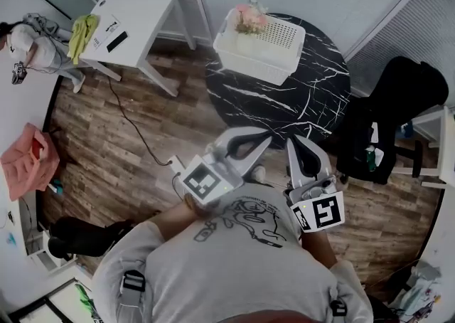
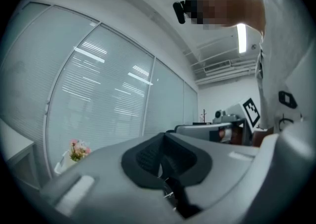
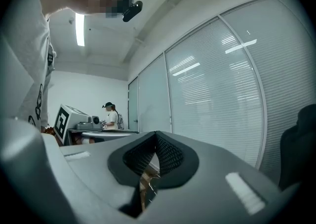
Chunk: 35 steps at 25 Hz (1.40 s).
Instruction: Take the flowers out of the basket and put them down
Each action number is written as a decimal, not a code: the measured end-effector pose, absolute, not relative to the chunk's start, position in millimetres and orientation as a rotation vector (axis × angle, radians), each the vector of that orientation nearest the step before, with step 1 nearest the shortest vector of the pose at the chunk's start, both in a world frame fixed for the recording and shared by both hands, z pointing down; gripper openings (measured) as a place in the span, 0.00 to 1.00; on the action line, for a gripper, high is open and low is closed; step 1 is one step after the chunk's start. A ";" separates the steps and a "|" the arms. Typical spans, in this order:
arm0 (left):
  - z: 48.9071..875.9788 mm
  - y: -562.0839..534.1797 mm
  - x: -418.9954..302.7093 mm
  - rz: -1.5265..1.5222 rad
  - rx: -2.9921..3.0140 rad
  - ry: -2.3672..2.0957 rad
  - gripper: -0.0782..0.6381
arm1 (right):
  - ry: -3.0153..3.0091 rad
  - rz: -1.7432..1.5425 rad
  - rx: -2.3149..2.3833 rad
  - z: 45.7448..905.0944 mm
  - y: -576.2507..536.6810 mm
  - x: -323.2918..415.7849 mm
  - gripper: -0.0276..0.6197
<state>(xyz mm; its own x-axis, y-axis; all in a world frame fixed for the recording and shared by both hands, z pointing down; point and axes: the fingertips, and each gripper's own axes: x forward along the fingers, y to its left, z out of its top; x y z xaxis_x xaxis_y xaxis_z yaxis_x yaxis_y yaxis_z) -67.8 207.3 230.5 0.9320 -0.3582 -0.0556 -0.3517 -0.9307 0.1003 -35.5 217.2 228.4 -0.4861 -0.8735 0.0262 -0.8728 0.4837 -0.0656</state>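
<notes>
A bunch of pink flowers point(image 1: 250, 19) sticks up from the left end of a white basket point(image 1: 274, 55) on the round black marble table point(image 1: 284, 101). In the left gripper view the flowers point(image 2: 78, 150) show small at the far left. My left gripper point(image 1: 257, 141) is held level near the table's front edge, shut and with nothing in it. Beside it my right gripper point(image 1: 297, 144) is also shut and holds nothing. Both are well short of the basket. The left gripper point(image 2: 163, 161) and the right gripper point(image 3: 154, 154) have their dark pads pressed together.
A white side table point(image 1: 135, 23) with a yellow cloth stands at the left. A black chair point(image 1: 398, 115) stands right of the round table. A cable runs across the wooden floor. Window blinds close off the back. Another person stands far off in the right gripper view.
</notes>
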 end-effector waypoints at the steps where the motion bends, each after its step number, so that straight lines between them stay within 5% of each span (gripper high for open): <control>1: 230.7 206.6 -66.9 -0.111 3.001 -0.553 0.11 | 2.687 -0.109 -1.586 227.8 216.5 -33.8 0.05; 35: 249.6 208.1 -3.5 -0.101 2.942 -0.692 0.11 | 2.762 -0.173 -1.458 254.2 218.5 30.0 0.05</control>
